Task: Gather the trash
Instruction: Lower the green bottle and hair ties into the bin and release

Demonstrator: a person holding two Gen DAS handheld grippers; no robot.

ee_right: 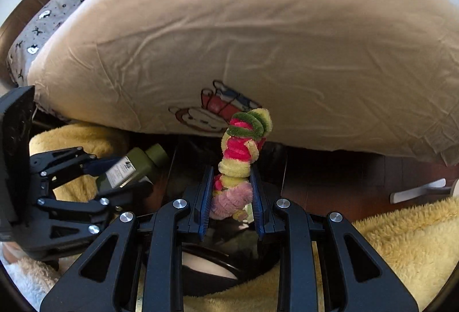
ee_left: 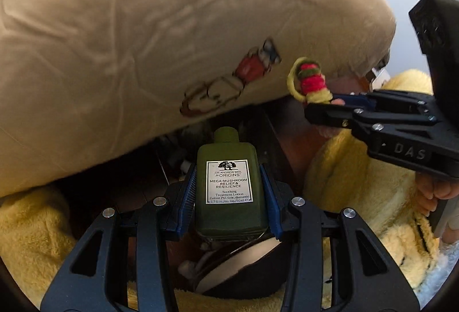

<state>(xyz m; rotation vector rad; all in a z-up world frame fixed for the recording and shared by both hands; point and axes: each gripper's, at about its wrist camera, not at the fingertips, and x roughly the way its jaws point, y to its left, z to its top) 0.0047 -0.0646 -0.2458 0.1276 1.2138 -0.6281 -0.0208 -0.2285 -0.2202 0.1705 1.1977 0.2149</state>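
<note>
My left gripper [ee_left: 228,177] is shut on a small dark green lotion bottle [ee_left: 229,185] with a white label, cap pointing away from me. It also shows in the right wrist view [ee_right: 129,168], where the left gripper [ee_right: 114,177] reaches in from the left. My right gripper [ee_right: 232,182] is shut on a twisted fuzzy pipe-cleaner bundle [ee_right: 241,151] in pink, yellow and green. In the left wrist view the right gripper [ee_left: 330,102] comes in from the right holding the bundle [ee_left: 308,79]. Both are held above a dark round bin [ee_right: 206,266] below the fingers.
A large beige cushion [ee_left: 143,39] with a cartoon print fills the upper half of both views. Yellow fleece fabric [ee_left: 358,182] lies left and right. Dark wooden floor [ee_right: 344,182] and a grey patterned quilt [ee_right: 57,13] show beyond.
</note>
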